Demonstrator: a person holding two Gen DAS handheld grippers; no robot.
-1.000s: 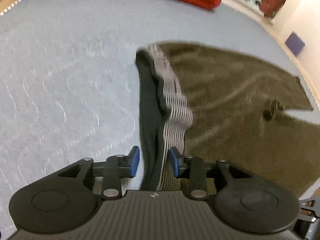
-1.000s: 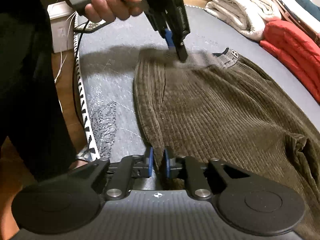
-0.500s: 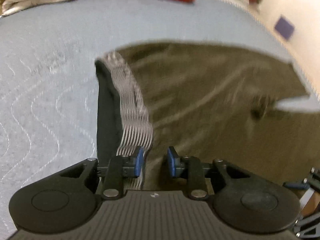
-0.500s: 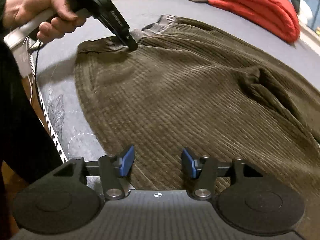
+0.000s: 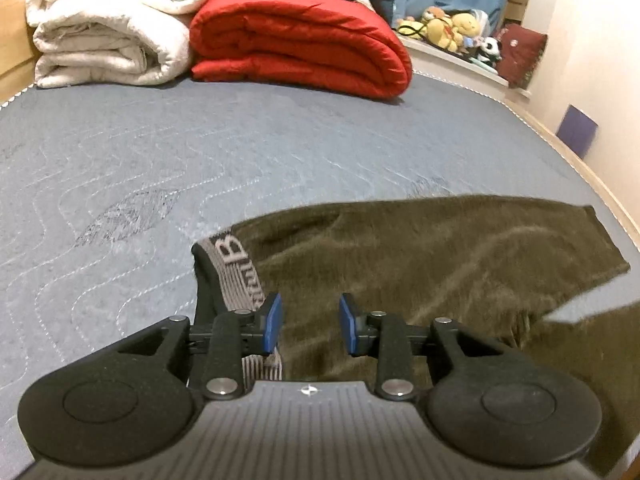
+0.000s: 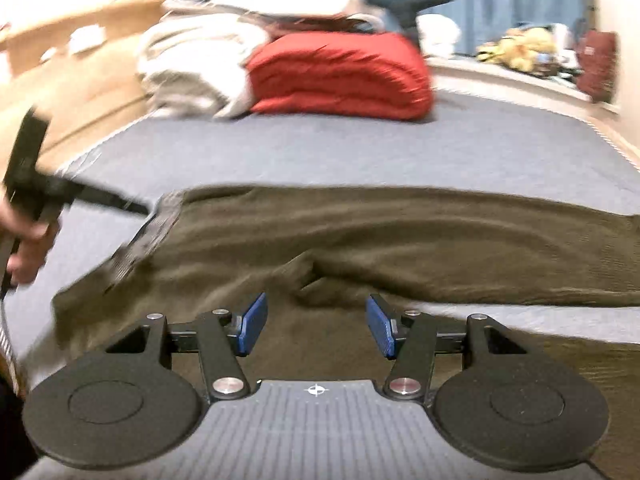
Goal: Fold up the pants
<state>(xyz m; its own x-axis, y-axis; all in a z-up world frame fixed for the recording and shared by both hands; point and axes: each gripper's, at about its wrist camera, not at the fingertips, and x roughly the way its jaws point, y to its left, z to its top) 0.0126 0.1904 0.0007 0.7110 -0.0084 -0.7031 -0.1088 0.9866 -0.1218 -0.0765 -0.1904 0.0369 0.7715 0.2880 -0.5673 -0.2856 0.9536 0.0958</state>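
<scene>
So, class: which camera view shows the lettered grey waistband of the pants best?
The left wrist view: the waistband is close and sharp, its woven lettering visible. In the right wrist view the waistband is a motion-blurred grey strip at the left edge of the pants.

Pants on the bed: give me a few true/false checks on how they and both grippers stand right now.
1. The olive pants lie on the blue-grey mattress. True.
2. The right gripper is clamped on the fabric. False: its jaws stand open, nothing between the pads.
3. A red folded blanket sits at the far end. True.
4. The left gripper grips the waistband. False: its jaws are open, with the waistband beside the left pad.
</scene>
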